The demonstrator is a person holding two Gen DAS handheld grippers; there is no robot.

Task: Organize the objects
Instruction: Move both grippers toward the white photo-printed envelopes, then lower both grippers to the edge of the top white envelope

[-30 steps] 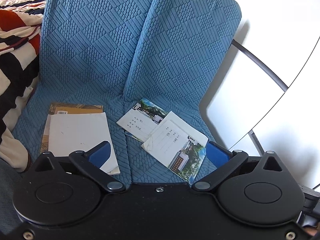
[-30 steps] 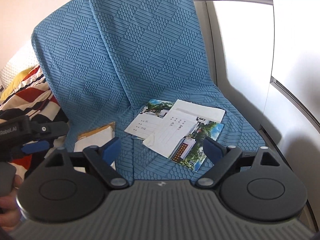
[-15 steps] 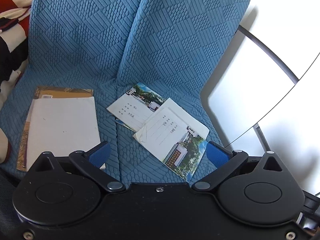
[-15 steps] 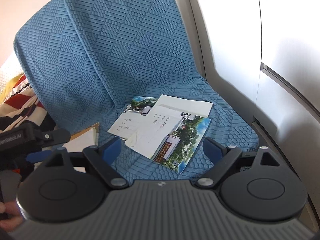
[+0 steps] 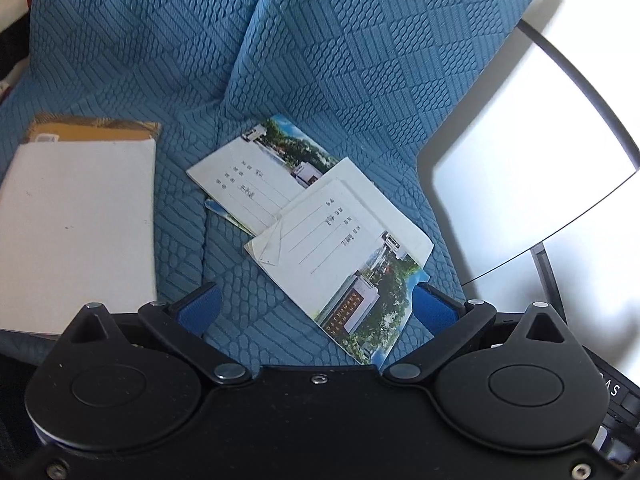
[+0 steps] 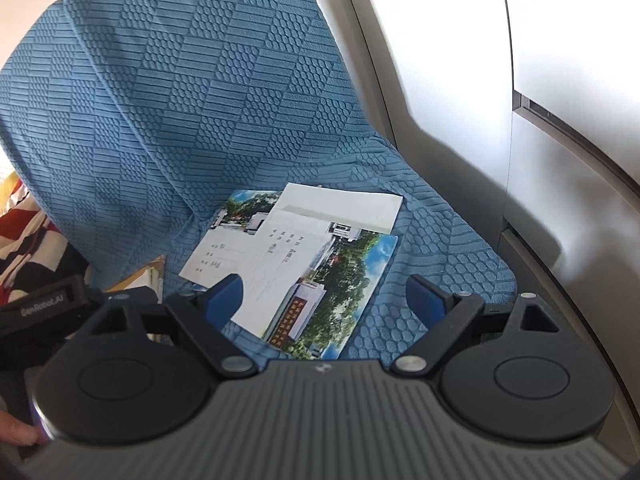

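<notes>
Booklets (image 6: 304, 264) just ahead, between open hand-held gripper (image 6: 324, 296) fingers.

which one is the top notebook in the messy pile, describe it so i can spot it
On the blue quilted sofa cover, right of the plain white book, lies a loose pile of notebooks. The top notebook is nearest the cameras, angled over the others; its folded-over corner marks it out.
</notes>
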